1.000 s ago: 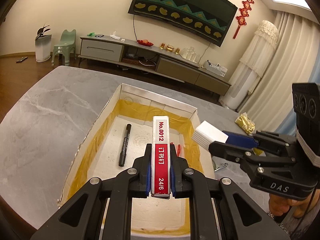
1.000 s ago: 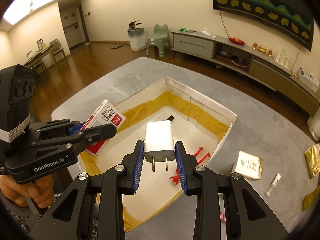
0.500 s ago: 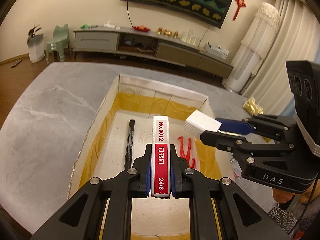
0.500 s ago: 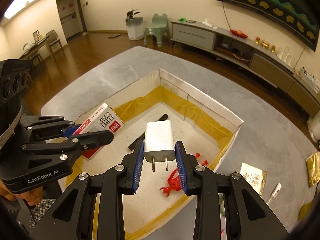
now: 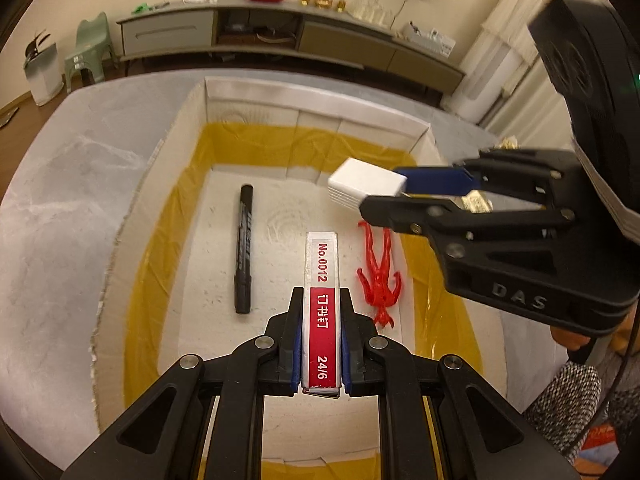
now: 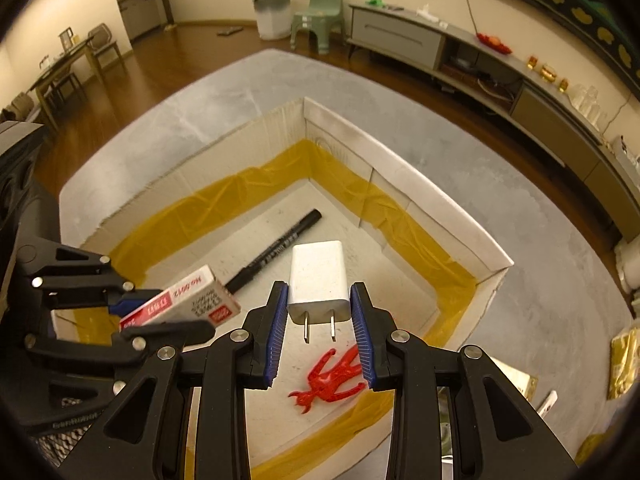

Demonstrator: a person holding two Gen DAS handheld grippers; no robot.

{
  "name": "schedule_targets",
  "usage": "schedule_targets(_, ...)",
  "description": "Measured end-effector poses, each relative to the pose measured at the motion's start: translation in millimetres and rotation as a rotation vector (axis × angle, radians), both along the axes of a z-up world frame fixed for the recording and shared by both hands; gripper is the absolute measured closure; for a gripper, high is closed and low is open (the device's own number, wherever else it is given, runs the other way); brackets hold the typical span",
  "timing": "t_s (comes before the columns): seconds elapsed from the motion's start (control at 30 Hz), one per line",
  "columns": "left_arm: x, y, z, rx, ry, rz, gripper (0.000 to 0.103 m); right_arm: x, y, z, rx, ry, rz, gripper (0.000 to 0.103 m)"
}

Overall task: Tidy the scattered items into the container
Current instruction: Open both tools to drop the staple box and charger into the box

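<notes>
A white box (image 5: pixel 256 112) (image 6: pixel 404 184) lined with yellow tape sits on the grey table. Inside lie a black marker (image 5: pixel 245 248) (image 6: pixel 276 250) and a red toy figure (image 5: pixel 378 272) (image 6: pixel 332 376). My left gripper (image 5: pixel 321 308) (image 6: pixel 160 316) is shut on a red-and-white staples box (image 5: pixel 322 280) (image 6: pixel 184 300), held above the box floor. My right gripper (image 6: pixel 322 308) (image 5: pixel 384 196) is shut on a white plug charger (image 6: pixel 318 276) (image 5: pixel 366 186), prongs toward the camera, also over the box interior.
On the table right of the box lie gold packets (image 6: pixel 622 364) and a small white tube (image 6: pixel 548 402). A grey TV cabinet (image 5: pixel 280 36) stands behind, a green stool (image 6: pixel 318 18) and white bin (image 6: pixel 272 18) at the far left.
Both grippers have come forward and lower over the box, each still holding its item. The box interior, marker and red figure now fill much more of both views.
</notes>
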State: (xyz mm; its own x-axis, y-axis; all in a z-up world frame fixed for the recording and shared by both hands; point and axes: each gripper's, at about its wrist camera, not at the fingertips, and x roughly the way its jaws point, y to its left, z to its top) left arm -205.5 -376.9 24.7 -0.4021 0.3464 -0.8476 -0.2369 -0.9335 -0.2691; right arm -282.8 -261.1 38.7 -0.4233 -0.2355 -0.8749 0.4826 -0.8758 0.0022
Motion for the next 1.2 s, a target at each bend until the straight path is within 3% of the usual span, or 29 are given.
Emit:
schedule_targets(0.17, -13.3, 5.8, -5.4, -0.008, -0.053, 0.015, 0.086, -18.9, 0.1, -13.7, 0.024, -0.055, -0.009, 0.069)
schedule_targets(0.2, -15.9, 6.1, -7.1, -0.017, -0.058, 0.026, 0.081, -23.3, 1.4, -15.6, 0.023, -0.061, -0.017, 0.069)
schedule_targets(0.23, -19.4, 5.8, -8.3, -0.025, -0.061, 0.038, 0.069, -28.1, 3.1, -17.7, 0.021, -0.068, -0.027, 0.068)
schedule_targets(0.3, -22.3, 3.4, -8.5, -0.029, -0.050, 0.066, 0.058, -35.0, 8.6, -20.8, 0.015, -0.084, -0.051, 0.067)
schedule_targets(0.57, -14.1, -4.5, 1.3, -0.021, -0.020, 0.073, 0.058, -31.8, 30.7, -14.5, -0.017, -0.074, -0.087, 0.067)
schedule_targets(0.9, 15.9, 6.9, 20.5, -0.072, 0.035, 0.025, 0.058, -3.3, 17.5, -12.1, 0.006, -0.112, -0.003, 0.067)
schedule_targets(1.2, 42.6, 14.7, 36.8, -0.084, 0.067, 0.007, 0.058, 21.7, 18.9, -5.7, 0.007, -0.113, 0.000, 0.067)
